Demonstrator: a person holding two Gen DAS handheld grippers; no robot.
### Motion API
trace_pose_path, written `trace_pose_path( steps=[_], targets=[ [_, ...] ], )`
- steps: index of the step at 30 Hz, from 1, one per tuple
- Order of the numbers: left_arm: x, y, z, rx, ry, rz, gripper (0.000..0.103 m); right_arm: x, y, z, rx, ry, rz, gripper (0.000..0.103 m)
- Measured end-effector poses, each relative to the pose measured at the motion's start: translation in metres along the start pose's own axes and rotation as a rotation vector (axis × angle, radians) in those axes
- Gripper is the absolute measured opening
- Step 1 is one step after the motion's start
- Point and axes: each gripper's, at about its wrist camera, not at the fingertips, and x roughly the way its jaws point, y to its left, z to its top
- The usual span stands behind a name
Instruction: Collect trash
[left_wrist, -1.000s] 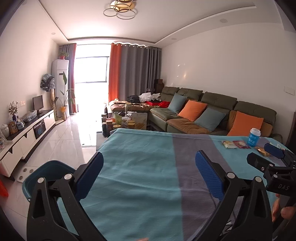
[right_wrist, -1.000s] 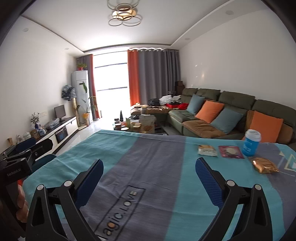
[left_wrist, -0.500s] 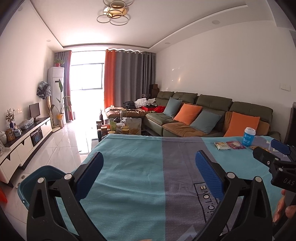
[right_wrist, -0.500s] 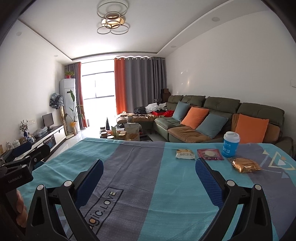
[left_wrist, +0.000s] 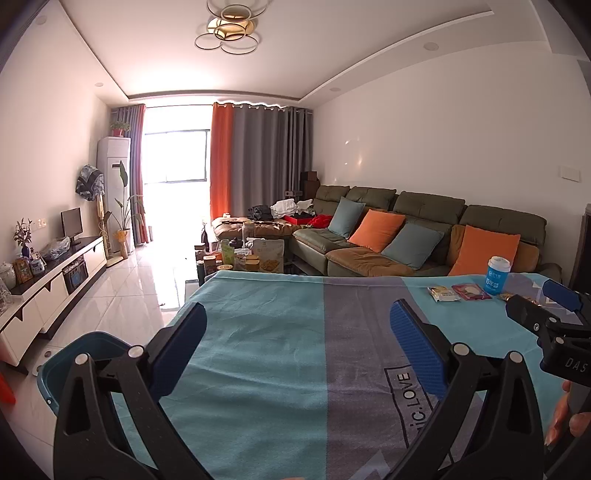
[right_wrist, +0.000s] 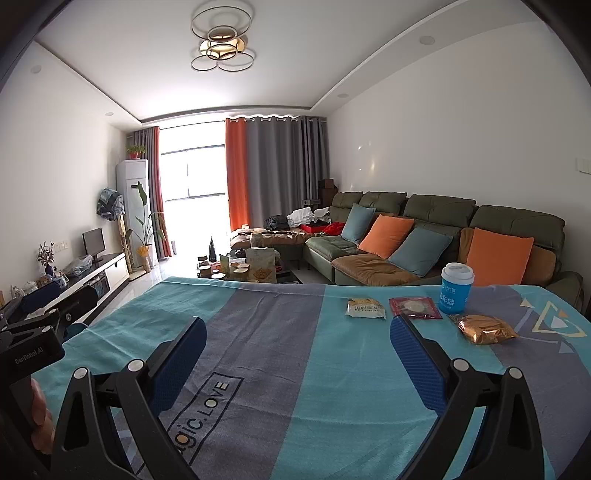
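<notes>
On the teal and grey tablecloth (right_wrist: 295, 369) four pieces of trash lie at the far right: a yellow-white snack packet (right_wrist: 365, 308), a red packet (right_wrist: 415, 307), a blue cup with a white lid (right_wrist: 456, 293) and a crumpled gold wrapper (right_wrist: 485, 328). My right gripper (right_wrist: 299, 354) hovers open over the cloth, its right finger just short of the red packet. My left gripper (left_wrist: 299, 343) is open over the table's left half, far from the snack packet (left_wrist: 443, 293) and cup (left_wrist: 498, 275). A blue bin (left_wrist: 74, 354) stands on the floor at the table's left edge.
A green sofa with orange and blue cushions (right_wrist: 424, 240) runs behind the table on the right. A cluttered coffee table (left_wrist: 240, 258) stands beyond the far edge. A white TV cabinet (left_wrist: 48, 288) lines the left wall. A hand holds each gripper's handle at the frame edges.
The right gripper has swung rightward, bringing the trash nearer the middle of its view. The left view has levelled out and shifted slightly right. Both grippers stay open and empty.
</notes>
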Motion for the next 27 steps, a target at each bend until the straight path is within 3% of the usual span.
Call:
trace_pose_path(
  steps=[27],
  targets=[
    [-0.015,0.000,-0.001,0.016,-0.043,0.032,0.097,-0.007,-0.002,0.002,-0.003,-0.024,-0.021,0.096]
  ],
)
